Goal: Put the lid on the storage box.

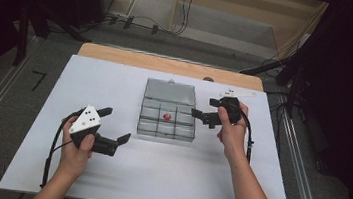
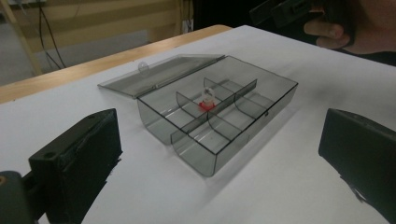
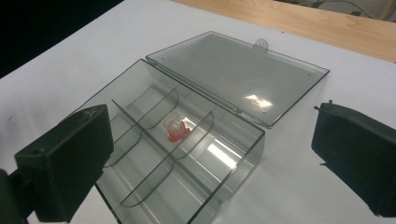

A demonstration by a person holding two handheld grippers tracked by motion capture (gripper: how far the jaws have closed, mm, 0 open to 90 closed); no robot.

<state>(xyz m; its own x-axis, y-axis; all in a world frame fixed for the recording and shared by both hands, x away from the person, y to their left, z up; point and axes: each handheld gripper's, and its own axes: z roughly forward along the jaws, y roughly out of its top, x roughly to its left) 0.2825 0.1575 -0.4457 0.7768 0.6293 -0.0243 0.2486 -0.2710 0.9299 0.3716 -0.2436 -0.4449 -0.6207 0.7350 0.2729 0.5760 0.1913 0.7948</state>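
Note:
A clear grey compartment box (image 1: 165, 134) (image 2: 215, 163) (image 3: 233, 186) stands mid-table, its lid (image 1: 170, 91) (image 2: 159, 74) (image 3: 238, 74) folded back flat on the far side. A small red piece with a clear top (image 1: 166, 115) (image 2: 207, 103) (image 3: 176, 130) lies in a middle compartment. The other compartments look bare. My left gripper (image 1: 117, 124) (image 2: 224, 140) is open just left of the box, with nothing between its jaws. At the box's right edge my right gripper (image 1: 205, 109) (image 3: 212, 149) is open too, its jaws facing the box and holding nothing.
The box rests on a white board (image 1: 106, 172) over a wooden tabletop (image 1: 168, 64). Cables (image 1: 184, 10) run across the floor beyond the table. Dark stands and gear flank both sides. The other hand (image 2: 345, 28) appears at the top right of the left gripper view.

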